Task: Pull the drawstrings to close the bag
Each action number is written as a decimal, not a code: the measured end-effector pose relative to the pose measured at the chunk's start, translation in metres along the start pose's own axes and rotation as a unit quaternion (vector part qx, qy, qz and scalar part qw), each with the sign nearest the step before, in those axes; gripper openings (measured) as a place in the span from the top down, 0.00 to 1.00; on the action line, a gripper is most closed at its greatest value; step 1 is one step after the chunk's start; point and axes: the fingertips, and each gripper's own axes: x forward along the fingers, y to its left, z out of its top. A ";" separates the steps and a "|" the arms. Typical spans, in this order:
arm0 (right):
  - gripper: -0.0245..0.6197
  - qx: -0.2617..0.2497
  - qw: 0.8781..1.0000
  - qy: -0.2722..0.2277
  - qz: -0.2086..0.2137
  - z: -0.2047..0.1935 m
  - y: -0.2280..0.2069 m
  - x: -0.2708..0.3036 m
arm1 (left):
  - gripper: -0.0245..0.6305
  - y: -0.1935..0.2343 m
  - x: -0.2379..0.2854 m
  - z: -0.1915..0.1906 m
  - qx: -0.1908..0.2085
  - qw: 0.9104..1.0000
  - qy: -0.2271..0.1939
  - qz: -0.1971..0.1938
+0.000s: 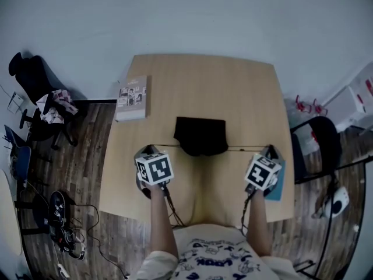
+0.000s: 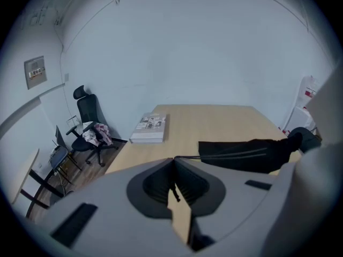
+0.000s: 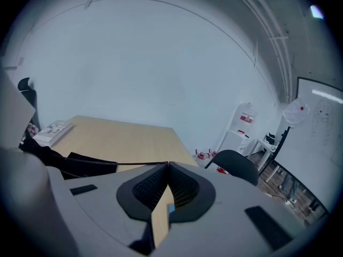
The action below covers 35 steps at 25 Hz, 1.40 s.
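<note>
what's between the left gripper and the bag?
Only a taut drawstring, running from the left gripper to the bag over bare table. The head view shows it, and the left gripper view too.

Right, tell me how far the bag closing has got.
Done: the left gripper and right gripper are each shut on a drawstring. In hand: both drawstrings run taut out from the black bag, whose near edge looks gathered. Left: maybe a last tug; the mouth's closure can't be confirmed.
</note>
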 end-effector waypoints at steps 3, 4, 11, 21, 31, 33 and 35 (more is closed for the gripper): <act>0.96 0.012 1.000 0.000 -0.010 -0.001 -0.010 0.001 | 0.95 0.009 -0.004 0.006 0.000 1.000 -0.011 0.020; 0.96 0.017 1.000 -0.001 -0.012 -0.001 -0.014 0.001 | 0.96 0.011 -0.004 0.008 -0.001 1.000 -0.013 0.024; 0.96 0.033 0.999 -0.016 -0.031 0.007 -0.035 0.003 | 0.95 0.023 -0.005 0.015 -0.016 0.999 -0.020 0.034; 0.96 0.056 0.998 -0.023 -0.022 0.011 -0.044 0.007 | 0.95 0.027 -0.007 0.031 -0.010 0.999 -0.042 0.031; 0.96 0.054 0.998 0.010 0.033 0.012 -0.028 0.014 | 0.95 0.014 -0.011 0.048 0.021 0.998 -0.063 0.009; 0.96 0.041 0.996 0.022 0.076 0.009 -0.012 0.016 | 0.95 0.007 -0.010 0.046 0.025 0.998 -0.063 -0.011; 0.96 0.021 0.994 0.029 0.104 0.002 -0.003 0.023 | 0.95 -0.003 -0.009 0.042 0.026 0.997 -0.059 -0.035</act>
